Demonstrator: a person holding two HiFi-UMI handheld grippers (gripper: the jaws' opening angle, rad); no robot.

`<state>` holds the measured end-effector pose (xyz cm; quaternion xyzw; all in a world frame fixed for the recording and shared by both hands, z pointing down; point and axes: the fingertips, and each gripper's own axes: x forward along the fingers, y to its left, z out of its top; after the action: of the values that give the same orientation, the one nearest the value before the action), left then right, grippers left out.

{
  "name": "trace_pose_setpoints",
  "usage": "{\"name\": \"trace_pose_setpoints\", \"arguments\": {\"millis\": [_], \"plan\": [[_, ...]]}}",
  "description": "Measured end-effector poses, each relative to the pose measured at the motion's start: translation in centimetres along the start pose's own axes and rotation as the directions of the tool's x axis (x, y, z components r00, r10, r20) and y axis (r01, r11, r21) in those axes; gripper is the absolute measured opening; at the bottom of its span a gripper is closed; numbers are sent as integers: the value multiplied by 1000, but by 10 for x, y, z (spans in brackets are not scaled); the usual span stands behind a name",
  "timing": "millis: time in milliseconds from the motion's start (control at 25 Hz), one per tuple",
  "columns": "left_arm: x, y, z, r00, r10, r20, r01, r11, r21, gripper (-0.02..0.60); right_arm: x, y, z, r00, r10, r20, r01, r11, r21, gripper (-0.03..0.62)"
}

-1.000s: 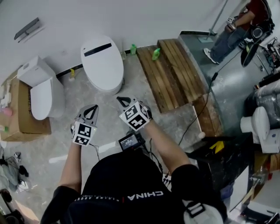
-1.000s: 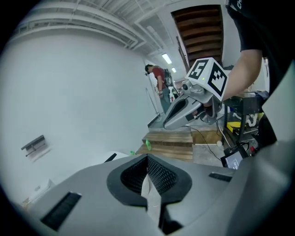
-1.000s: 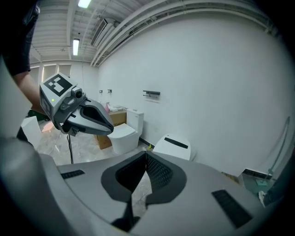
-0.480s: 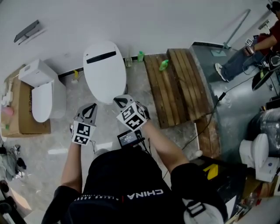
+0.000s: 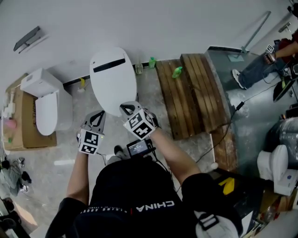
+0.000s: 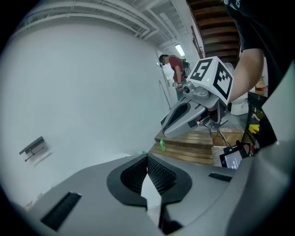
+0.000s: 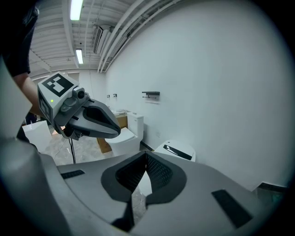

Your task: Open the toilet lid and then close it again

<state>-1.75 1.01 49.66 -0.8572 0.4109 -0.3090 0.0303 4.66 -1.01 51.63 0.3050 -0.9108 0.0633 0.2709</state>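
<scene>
While glossy oval toilet lid (image 5: 113, 79) lies down, left hand-held gripper (image 5: 97, 115), right hand-held gripper (image 5: 126, 107) — both closed, empty

I am in a bare industrial workshop or test hall, not a bathroom. A white toilet (image 5: 113, 80), a second toilet (image 5: 44, 104) and a third toilet (image 5: 274, 165) stand apart on a rough grey floor (image 5: 46, 158), among a cardboard box (image 5: 21, 128) and a wooden pallet (image 5: 191, 93). Overhead run exposed pipes (image 7: 122, 27) and strip lights (image 7: 75, 9).
</scene>
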Motion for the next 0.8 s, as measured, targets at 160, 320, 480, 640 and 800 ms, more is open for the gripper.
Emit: {"name": "trace_pose_setpoints", "arguments": {"millis": [160,320,480,640,800], "plan": [[3,12,3,999,-29,25,28,999,20,9,8,1,14,1000,-22,0,22,1000,4,14],[3,23,2,998,-50,49,48,998,34,9,16,2,27,999,-54,8,54,999,11,14],[0,32,0,996,-61,61,59,998,33,9,19,5,36,998,-70,7,69,997,14,14],[-1,34,-7,995,-76,64,75,997,27,9,23,8,36,997,-77,0,77,997,12,14],[0,33,-6,994,-84,66,83,996,29,9,25,6,34,997,-74,-6,74,997,14,14]]}}
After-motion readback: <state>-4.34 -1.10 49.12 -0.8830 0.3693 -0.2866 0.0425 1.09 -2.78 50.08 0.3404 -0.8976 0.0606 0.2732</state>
